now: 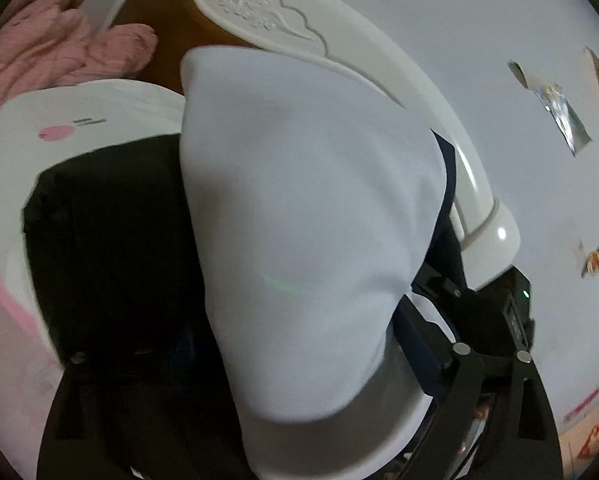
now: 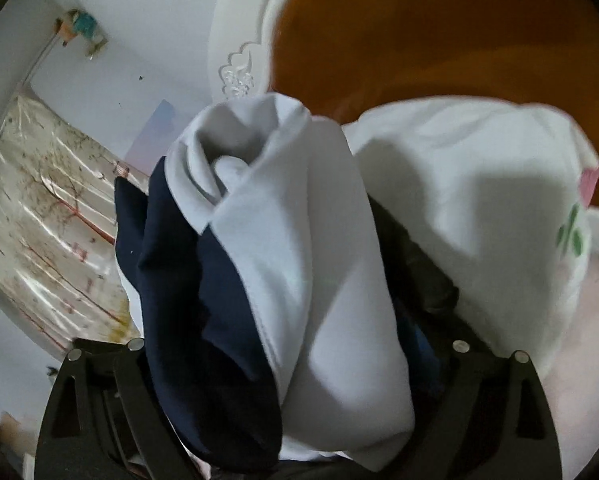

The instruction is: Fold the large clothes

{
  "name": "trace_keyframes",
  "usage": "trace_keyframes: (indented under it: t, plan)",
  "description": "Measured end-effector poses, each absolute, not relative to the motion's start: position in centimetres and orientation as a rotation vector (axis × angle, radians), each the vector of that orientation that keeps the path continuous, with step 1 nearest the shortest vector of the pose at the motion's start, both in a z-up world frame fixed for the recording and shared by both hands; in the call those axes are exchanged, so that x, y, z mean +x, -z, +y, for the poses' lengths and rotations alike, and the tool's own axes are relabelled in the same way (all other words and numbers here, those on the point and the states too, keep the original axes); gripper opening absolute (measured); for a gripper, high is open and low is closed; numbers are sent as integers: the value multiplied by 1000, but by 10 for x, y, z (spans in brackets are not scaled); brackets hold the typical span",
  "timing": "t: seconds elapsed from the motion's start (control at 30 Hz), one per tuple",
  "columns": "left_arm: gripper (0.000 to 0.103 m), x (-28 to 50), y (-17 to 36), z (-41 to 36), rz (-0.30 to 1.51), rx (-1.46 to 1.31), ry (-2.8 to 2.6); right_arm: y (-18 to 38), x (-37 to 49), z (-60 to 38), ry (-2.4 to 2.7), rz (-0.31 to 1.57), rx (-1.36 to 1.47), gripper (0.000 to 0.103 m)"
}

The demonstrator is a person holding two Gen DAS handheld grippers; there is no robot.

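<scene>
left tool (image 1: 299, 360) pinching a white garment (image 1: 299, 208) with navy trim (image 1: 447, 184); cloth bunched thick between the two black fingers (image 1: 471, 376), billowing up and filling the middle of the left wrist view. right tool (image 2: 295, 360) likewise clamped on the same white garment (image 2: 299, 272), here rolled into a loose tube with a navy panel (image 2: 203, 292) hanging down its left side, folds twisted at the top, fingers (image 2: 487, 384) spread only as far as the wad of cloth forces them. garment lifted off the bed, held up between both tools, near the headboard end of the bed.

beyond the cloth in the left wrist view: white headboard (image 1: 339, 40) with a carved cloud ornament, brown padded inset (image 1: 167, 12) under its rim, pink knitted fabric (image 1: 51, 48) heaped at the upper left, a white piece with a pink dot print (image 1: 67, 120) lying flat below it, and a dark garment (image 1: 111, 232) resting on that white piece. pale wall (image 1: 499, 20) on the right with torn scraps of tape and paper (image 1: 559, 108).

in the right wrist view: same headboard (image 2: 243, 40) and its orange-brown inset (image 2: 439, 32) behind the roll, white printed cloth (image 2: 479, 184) with green leaf marks to the right, touching the dark garment (image 2: 415, 264) beside the tool. at left, a glossy tree-patterned panel (image 2: 39, 220) against the wall.
</scene>
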State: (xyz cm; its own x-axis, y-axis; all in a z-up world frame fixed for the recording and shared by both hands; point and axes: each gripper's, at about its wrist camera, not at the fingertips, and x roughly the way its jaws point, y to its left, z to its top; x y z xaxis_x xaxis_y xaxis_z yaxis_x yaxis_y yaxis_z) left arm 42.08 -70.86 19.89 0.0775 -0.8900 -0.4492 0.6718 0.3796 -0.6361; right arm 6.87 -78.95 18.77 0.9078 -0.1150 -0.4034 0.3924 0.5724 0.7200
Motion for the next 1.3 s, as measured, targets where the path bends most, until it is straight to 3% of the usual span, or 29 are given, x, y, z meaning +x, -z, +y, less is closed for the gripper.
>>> trace_keyframes:
  t: [0.1, 0.3, 0.53, 0.77, 1.07, 1.3]
  plan:
    - [103, 403, -219, -697, 774, -207, 1095, -206, 61, -766, 359, 292, 853, 99]
    - [103, 354, -259, -643, 406, -44, 934, -243, 30, -732, 516, 276, 600, 102]
    - [103, 319, -285, -534, 225, -94, 860, -291, -24, -649, 641, 101, 438, 102]
    - [103, 226, -303, -399, 40, -62, 784, -293, -41, -529, 507, 64, 269, 103]
    - [103, 147, -327, -232, -46, -71, 632, -299, -47, -410, 165, 8, 277, 103]
    - [103, 125, -333, -164, -63, -48, 583, -303, -53, -332, 66, -26, 204, 103]
